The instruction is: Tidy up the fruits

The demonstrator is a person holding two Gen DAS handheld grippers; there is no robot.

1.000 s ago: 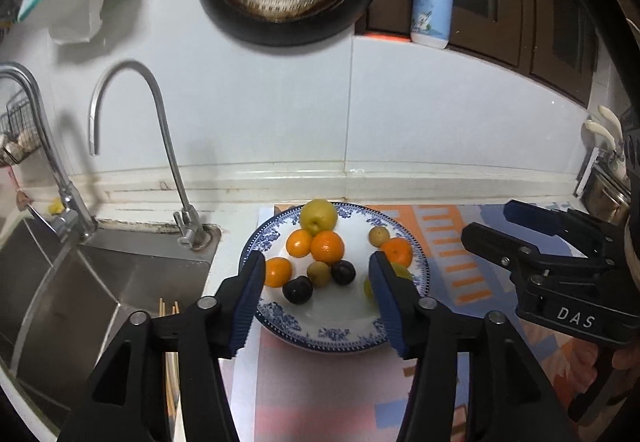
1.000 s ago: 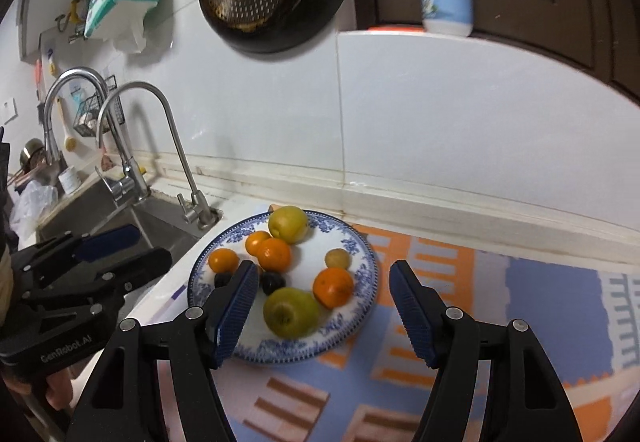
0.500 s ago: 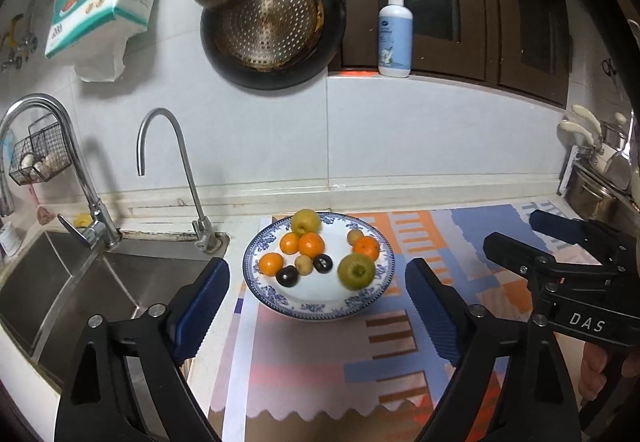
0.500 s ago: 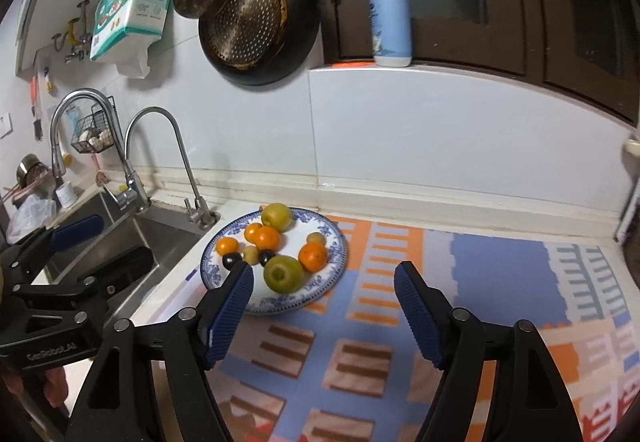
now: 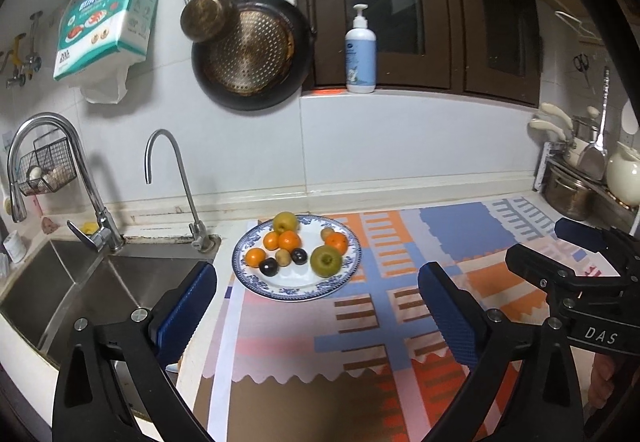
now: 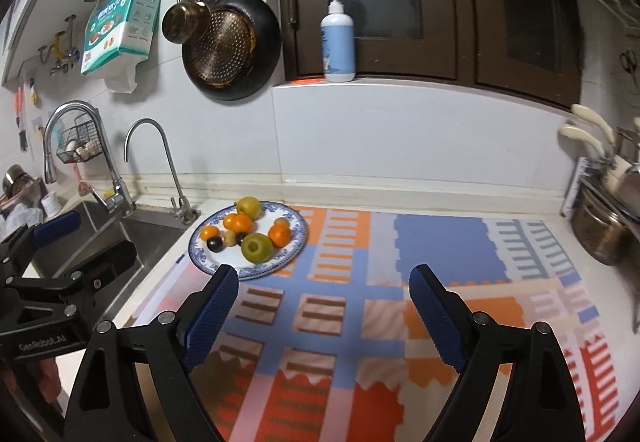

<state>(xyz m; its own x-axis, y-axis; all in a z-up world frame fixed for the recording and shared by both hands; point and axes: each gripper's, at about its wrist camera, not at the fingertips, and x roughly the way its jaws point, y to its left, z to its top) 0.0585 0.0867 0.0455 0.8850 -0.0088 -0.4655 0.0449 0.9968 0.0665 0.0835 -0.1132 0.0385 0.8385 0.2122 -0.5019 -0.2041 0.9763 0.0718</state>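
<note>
A blue-and-white plate [image 5: 256, 284] sits on the counter beside the sink. It holds a large green apple [image 5: 326, 261] at its near right, a yellow-green fruit [image 5: 285, 222] at the back, several oranges [image 5: 289, 241], two dark plums [image 5: 268, 267] and small brown fruits. My left gripper [image 5: 316, 282] hangs back from the plate, jaws opening, nothing between them. My right gripper [image 6: 323, 276] hovers over the patterned mat to the right of the plate [image 6: 200, 254], jaws also opening and empty. The green apple [image 6: 257, 248] lies free.
A steel sink [image 5: 80, 282] with two faucets [image 5: 172, 178] lies left of the plate. Pans [image 5: 250, 54] hang on the wall and a pump bottle [image 5: 361, 50] stands on the ledge. Pots [image 5: 572, 190] crowd the far right. A colourful mat [image 5: 400, 322] covers the counter.
Both grippers have drawn back and up from the plate, which now looks smaller and farther. Both pairs of jaws have spread wider. The fruit stays on the plate.
</note>
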